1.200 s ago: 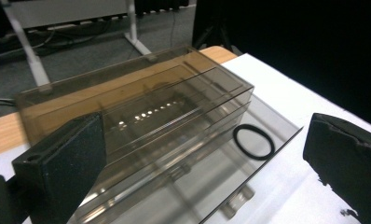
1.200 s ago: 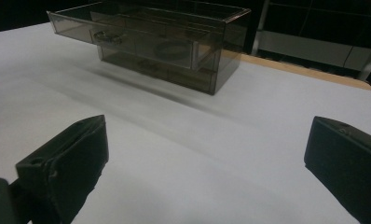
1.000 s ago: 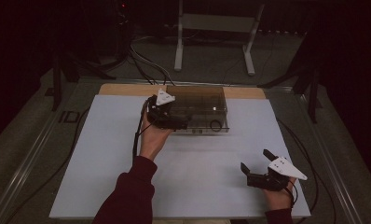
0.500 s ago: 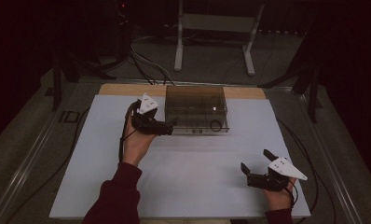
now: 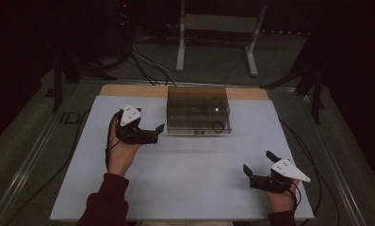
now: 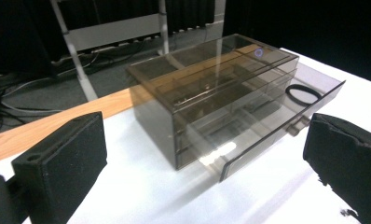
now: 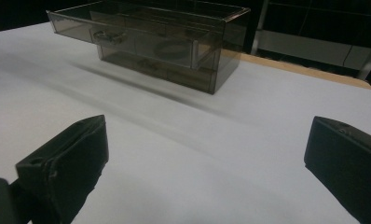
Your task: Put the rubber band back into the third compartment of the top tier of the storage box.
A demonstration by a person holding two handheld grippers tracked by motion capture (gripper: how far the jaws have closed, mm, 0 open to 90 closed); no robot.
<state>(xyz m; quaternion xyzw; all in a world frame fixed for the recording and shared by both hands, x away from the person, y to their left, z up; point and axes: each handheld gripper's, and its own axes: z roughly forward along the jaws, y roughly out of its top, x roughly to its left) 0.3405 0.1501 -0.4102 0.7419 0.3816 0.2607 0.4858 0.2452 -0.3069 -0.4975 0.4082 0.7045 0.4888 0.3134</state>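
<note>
Here, one smoky drawer box [image 5: 198, 109] sits on the table [image 5: 185, 179], its top drawer [image 6: 286, 109] pulled out. One black ring [image 6: 303, 94] lies inside. The left gripper [image 5: 158, 133] and right gripper [image 5: 258, 162] both gape, empty.

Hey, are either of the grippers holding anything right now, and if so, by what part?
Nothing is held. The left gripper is open beside the drawer box, not touching it. The right gripper is open over the bare table.
</note>
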